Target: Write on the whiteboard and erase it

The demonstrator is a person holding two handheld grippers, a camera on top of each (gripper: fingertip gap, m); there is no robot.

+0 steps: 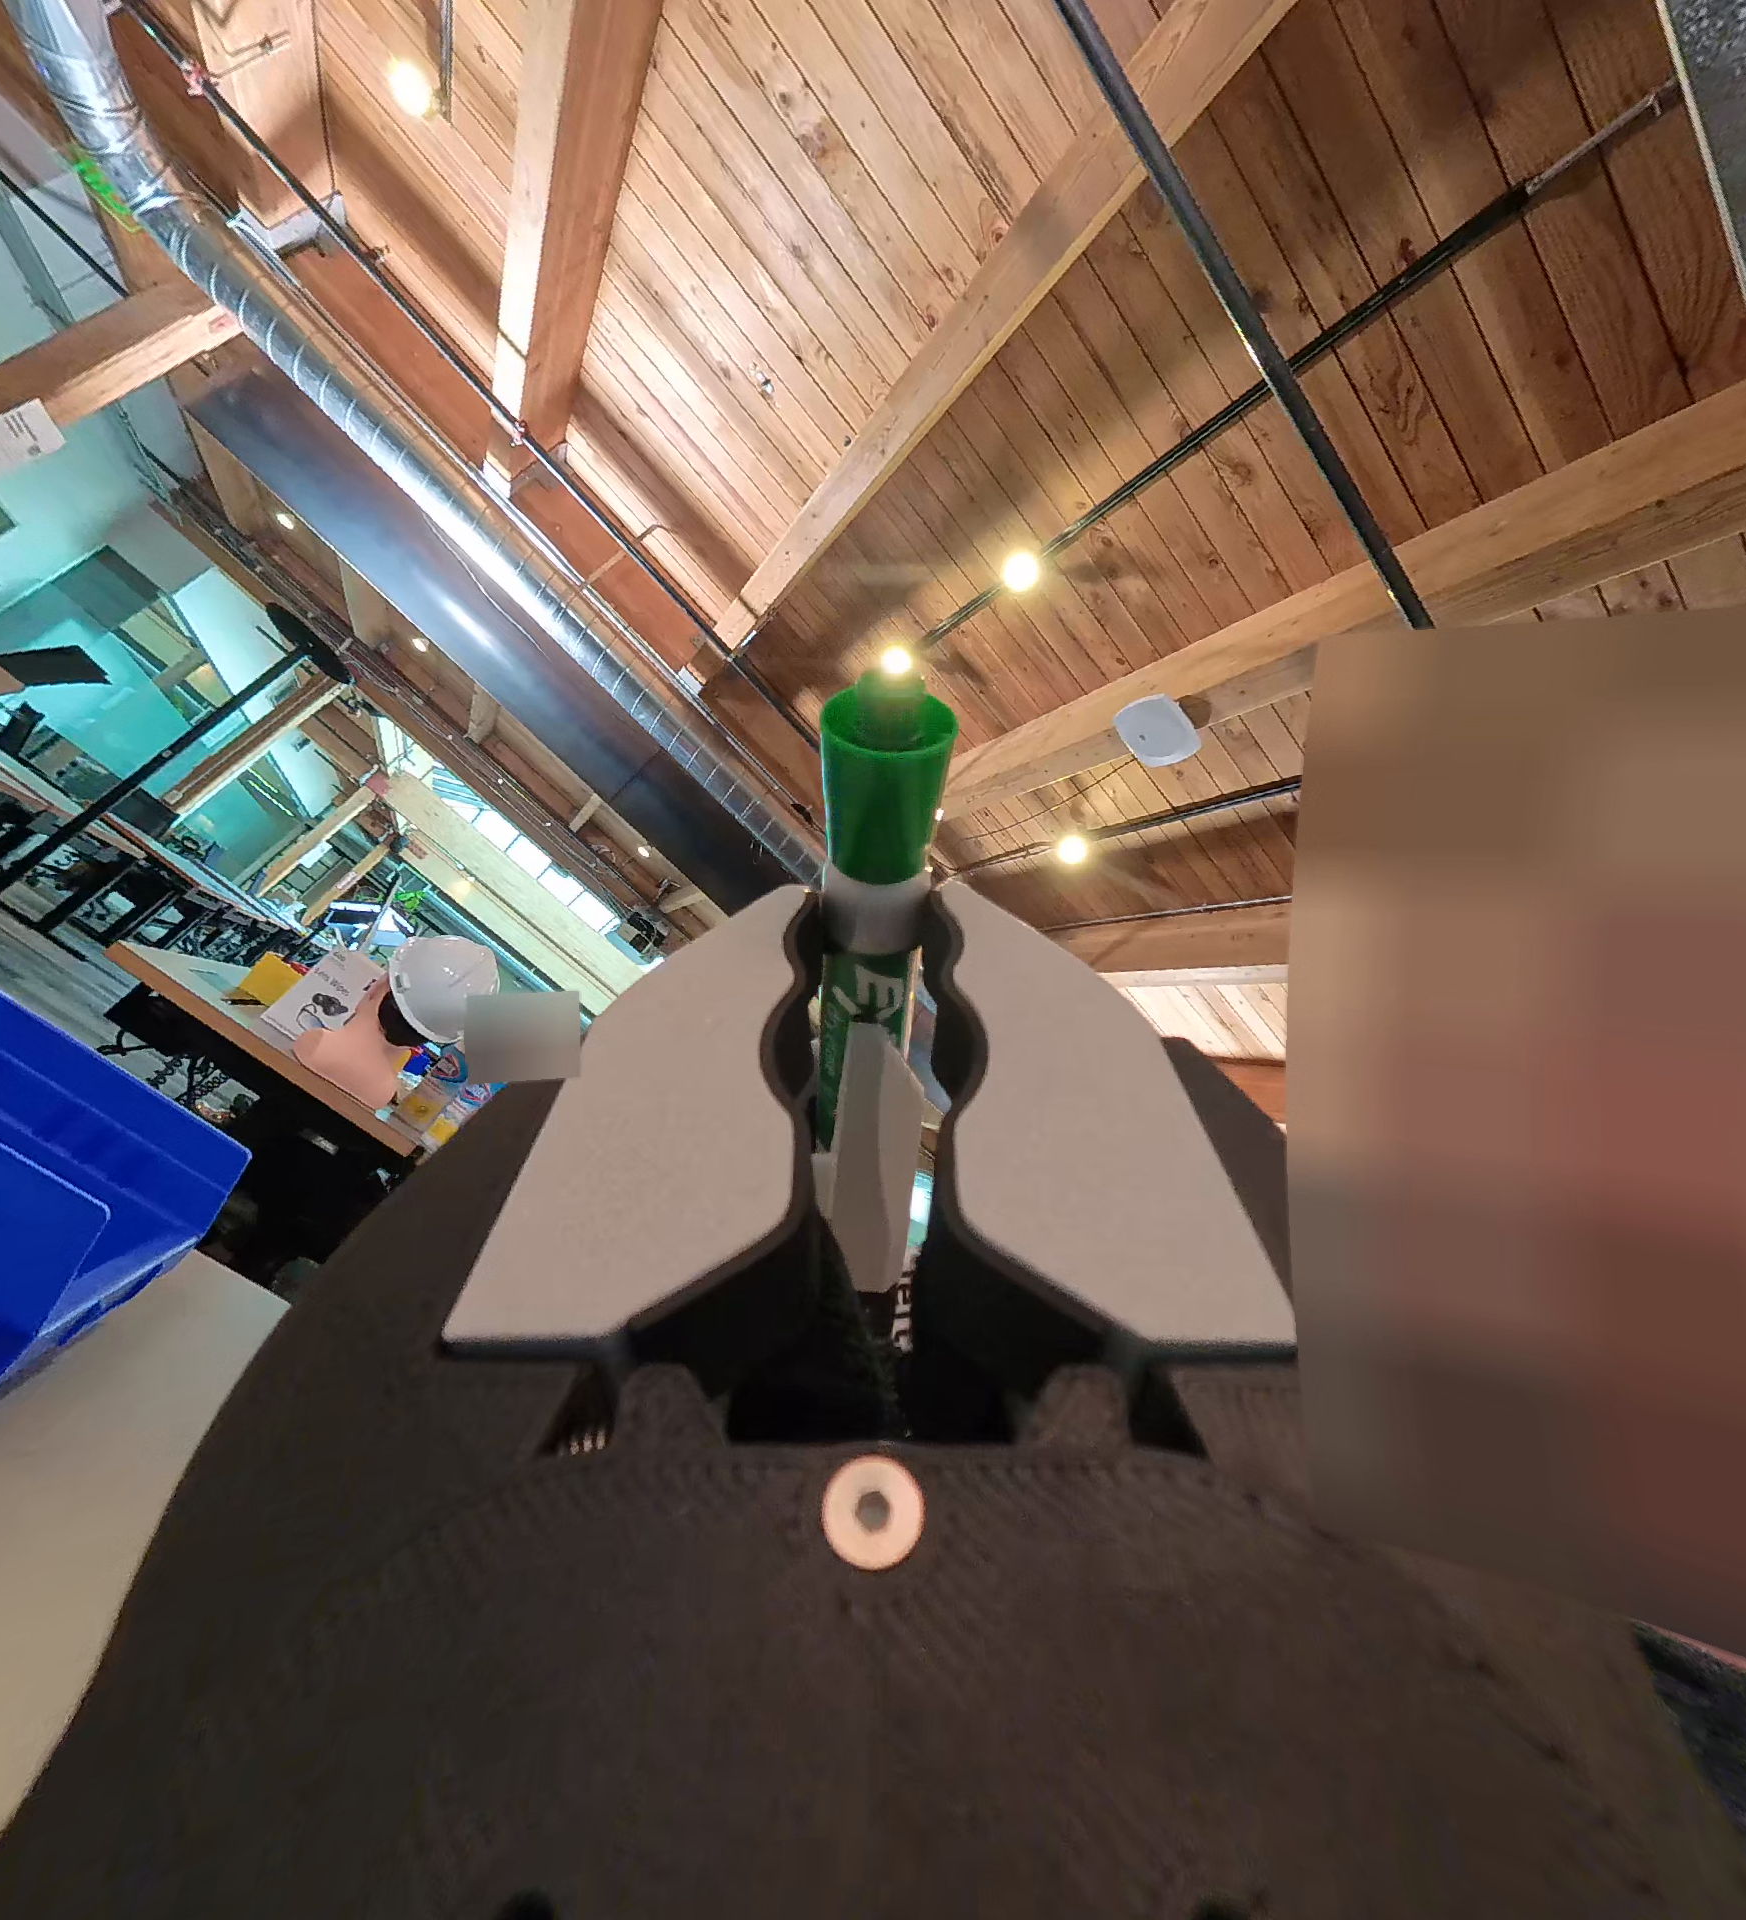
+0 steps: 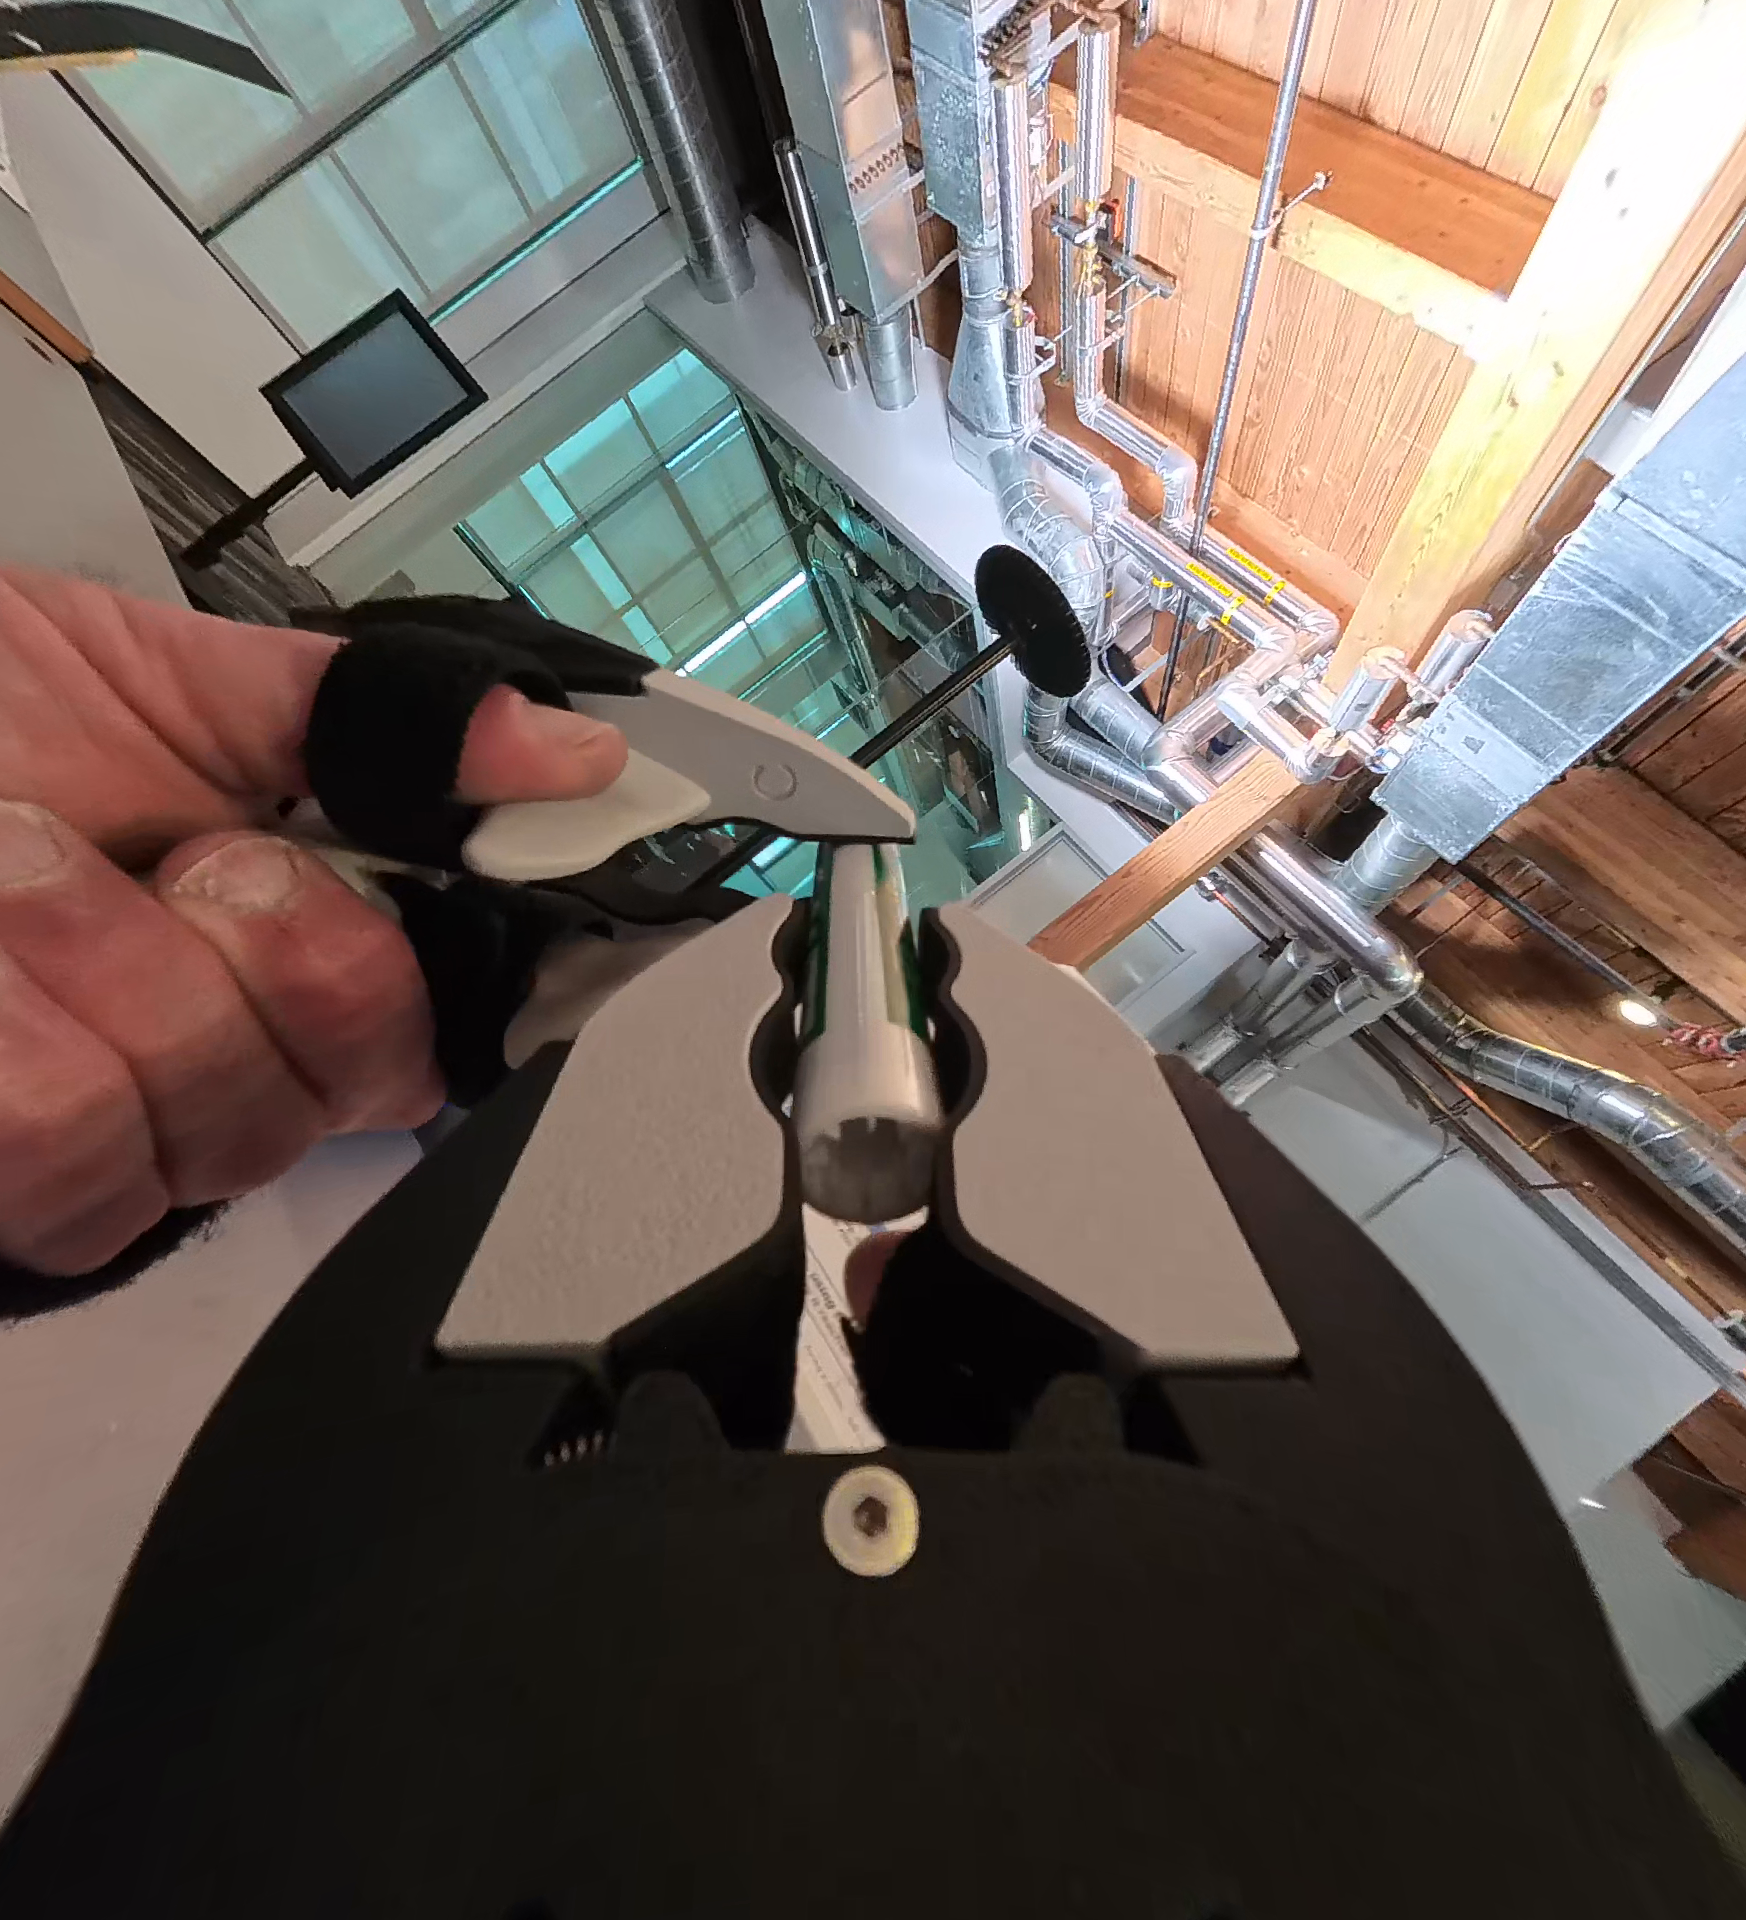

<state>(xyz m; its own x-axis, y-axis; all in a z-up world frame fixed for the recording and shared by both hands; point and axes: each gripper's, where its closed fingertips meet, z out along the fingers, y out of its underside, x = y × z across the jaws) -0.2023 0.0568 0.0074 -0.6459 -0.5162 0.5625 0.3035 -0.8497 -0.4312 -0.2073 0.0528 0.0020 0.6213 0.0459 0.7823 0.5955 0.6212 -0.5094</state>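
The black body of the left gripper [image 1: 874,914] fills the low part of its view. Its grey fingers [image 1: 703,1039] are nearly closed and press on the green marker [image 1: 884,810], which points to 12 o'clock toward the wooden ceiling [image 1: 952,312], with the cap end beyond the tips. A blue bin [image 1: 38,1174] stands at 9 o'clock on the white desk [image 1: 38,1558].

In the right wrist view, the right gripper [image 2: 864,925] holds the same marker: its fingers [image 2: 1045,1091] clamp the white barrel, and the flat end faces the camera. At 9 o'clock a hand [image 2: 121,935] in a black fingerless glove holds the other gripper, which meets the marker just above.
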